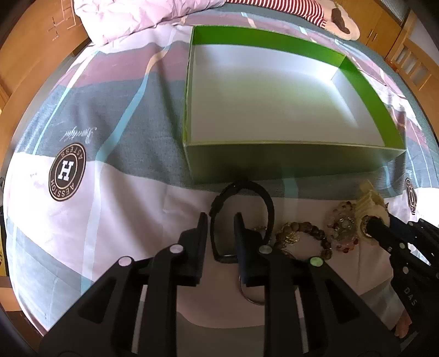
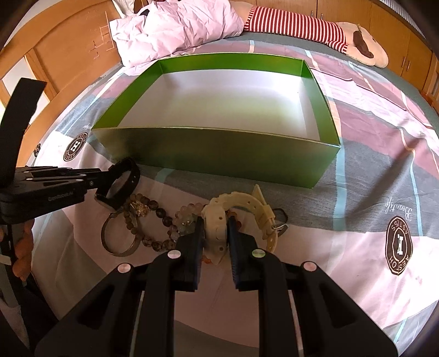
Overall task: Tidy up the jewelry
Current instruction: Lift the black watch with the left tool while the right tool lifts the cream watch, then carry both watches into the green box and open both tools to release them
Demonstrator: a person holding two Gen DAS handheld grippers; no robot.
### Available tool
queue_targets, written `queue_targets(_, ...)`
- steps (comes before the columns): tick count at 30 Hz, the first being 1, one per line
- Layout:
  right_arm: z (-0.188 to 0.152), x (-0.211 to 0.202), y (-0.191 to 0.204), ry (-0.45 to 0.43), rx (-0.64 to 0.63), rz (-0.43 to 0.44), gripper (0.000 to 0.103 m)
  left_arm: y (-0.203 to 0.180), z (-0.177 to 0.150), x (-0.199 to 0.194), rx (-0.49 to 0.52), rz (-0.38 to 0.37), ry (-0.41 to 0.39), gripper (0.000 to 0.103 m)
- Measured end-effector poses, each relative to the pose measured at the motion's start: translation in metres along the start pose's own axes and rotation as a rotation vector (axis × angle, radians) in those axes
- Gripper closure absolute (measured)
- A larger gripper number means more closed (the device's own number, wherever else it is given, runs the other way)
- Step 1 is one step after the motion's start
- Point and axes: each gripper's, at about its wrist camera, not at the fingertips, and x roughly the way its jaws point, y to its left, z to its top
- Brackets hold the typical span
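Note:
A black watch (image 1: pixel 270 208) lies on the bedspread just in front of the green box (image 1: pixel 274 159). One side of its strap runs between the fingers of my left gripper (image 1: pixel 221 219); it lies against the left finger, with a gap to the right one. From the right wrist view, the left gripper (image 2: pixel 109 178) reaches in low at the black watch (image 2: pixel 131 170). My right gripper (image 2: pixel 215 223) is shut on the strap of a cream watch (image 2: pixel 247 200), which rests on the bed. The green box (image 2: pixel 219 153) is open, white inside, with nothing in it.
Between the watches lie a brown bead bracelet (image 2: pixel 159 214), a pale bead bracelet (image 2: pixel 186 217) and a metal bangle (image 2: pixel 120 247). Crumpled pink bedding (image 2: pixel 178 30) and a striped plush toy (image 2: pixel 301 24) sit behind the box. A hand (image 2: pixel 22 247) shows at the left edge.

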Motion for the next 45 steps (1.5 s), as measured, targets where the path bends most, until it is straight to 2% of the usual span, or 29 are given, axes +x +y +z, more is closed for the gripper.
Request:
queue_targets(3,0.000,-0.001,0.000,-0.002,-0.001,0.001,0.086,0.001,-0.001,0.005,-0.006,0.000,0.021,0.083)
queue_targets(4,0.000,-0.001,-0.001,-0.002,0.000,0.002,0.086,0.001,-0.001,0.007,-0.009,0.000,0.027,0.086)
queue_targets(5,0.000,-0.001,-0.001,-0.002,0.000,0.002,0.086,0.002,-0.001,0.008,-0.013,0.000,0.033,0.095)
queue_targets(8,0.000,-0.001,-0.001,-0.002,-0.002,0.002,0.086,0.006,-0.001,0.012,-0.029,0.004,0.048,0.101)
queue_targets(32,-0.002,-0.001,0.000,-0.009,0.008,0.003,0.086,0.000,0.000,-0.023,-0.015,-0.043,-0.071,0.101)
queue_targets(38,0.001,-0.017,-0.004,-0.061,0.027,0.011,0.085,0.009,0.005,-0.040,-0.041,-0.079,-0.109,0.101)
queue_targets(41,0.003,-0.031,-0.003,-0.091,0.030,0.018,0.085,0.012,0.008,-0.049,-0.047,-0.120,-0.138,0.101)
queue_targets(45,0.013,-0.056,-0.002,-0.170,0.034,0.030,0.085,0.017,0.017,-0.072,-0.068,-0.197,-0.243,0.101)
